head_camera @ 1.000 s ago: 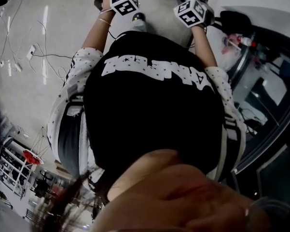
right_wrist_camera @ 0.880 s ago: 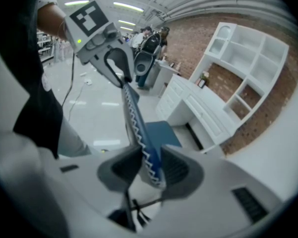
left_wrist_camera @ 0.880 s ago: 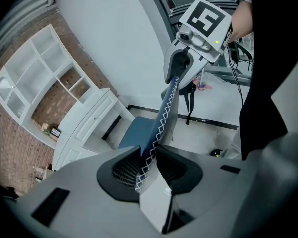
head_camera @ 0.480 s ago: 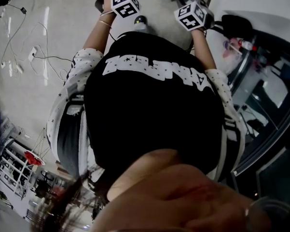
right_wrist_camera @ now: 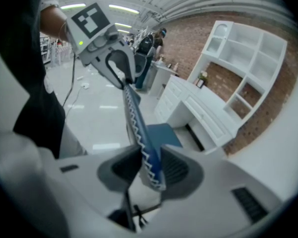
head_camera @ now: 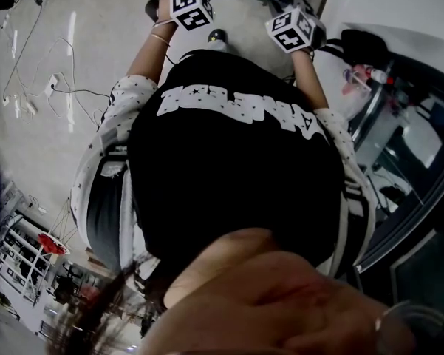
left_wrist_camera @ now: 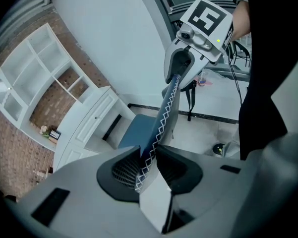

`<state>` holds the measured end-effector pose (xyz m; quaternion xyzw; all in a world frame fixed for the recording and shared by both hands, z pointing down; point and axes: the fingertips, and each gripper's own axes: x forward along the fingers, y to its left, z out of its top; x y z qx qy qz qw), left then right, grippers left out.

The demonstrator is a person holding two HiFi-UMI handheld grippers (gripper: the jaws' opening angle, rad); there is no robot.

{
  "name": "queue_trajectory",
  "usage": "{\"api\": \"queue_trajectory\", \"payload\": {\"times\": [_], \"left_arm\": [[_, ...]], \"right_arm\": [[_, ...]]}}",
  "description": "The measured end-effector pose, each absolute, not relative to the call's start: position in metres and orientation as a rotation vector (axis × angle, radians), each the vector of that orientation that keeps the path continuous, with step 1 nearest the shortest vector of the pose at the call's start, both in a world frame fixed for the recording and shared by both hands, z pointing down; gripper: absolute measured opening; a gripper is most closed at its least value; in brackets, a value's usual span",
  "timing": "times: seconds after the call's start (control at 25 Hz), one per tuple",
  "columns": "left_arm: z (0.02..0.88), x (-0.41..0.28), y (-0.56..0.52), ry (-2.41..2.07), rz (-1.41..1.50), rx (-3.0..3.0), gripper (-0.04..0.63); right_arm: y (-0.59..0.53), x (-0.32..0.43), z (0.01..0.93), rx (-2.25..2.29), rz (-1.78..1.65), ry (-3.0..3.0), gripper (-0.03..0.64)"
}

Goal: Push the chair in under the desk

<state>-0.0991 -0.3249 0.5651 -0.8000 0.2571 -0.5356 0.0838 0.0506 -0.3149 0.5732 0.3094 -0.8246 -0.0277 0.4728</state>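
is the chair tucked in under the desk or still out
Still out: the chair's blue seat lies uncovered in front of the white desk, not under it.

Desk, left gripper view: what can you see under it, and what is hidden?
Under the desk a dark gap shows; the blue chair seat stands at its mouth. Whether the seat's front edge is under cannot be told. The chair back covers part of the seat.

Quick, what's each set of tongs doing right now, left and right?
Left tongs: closed on the chair backrest.
Right tongs: closed on the same chair backrest, at its other end.
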Motion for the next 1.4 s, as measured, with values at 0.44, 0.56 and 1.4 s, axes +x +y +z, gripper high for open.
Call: {"api": "queue_trajectory", "payload": {"times": [0.44, 0.56, 1.4], "left_arm": [[0.57, -0.117, -0.349, 0.75, -1.598, -2.376, 0.132], [0.58, -0.132, -0.361, 0.733, -1.597, -2.402, 0.132], [0.574, -0.112, -0.397, 0.695, -1.559, -2.406, 0.13]], "right_arm": [[-0.336, 0.029, 0.579, 0.776, -0.064, -2.018, 0.133], [-0.348, 0.014, 0.587, 0.767, -0.051, -2.0, 0.132], [-0.388, 0.036, 0.585, 0.847, -0.017, -1.943, 0.13]]}}
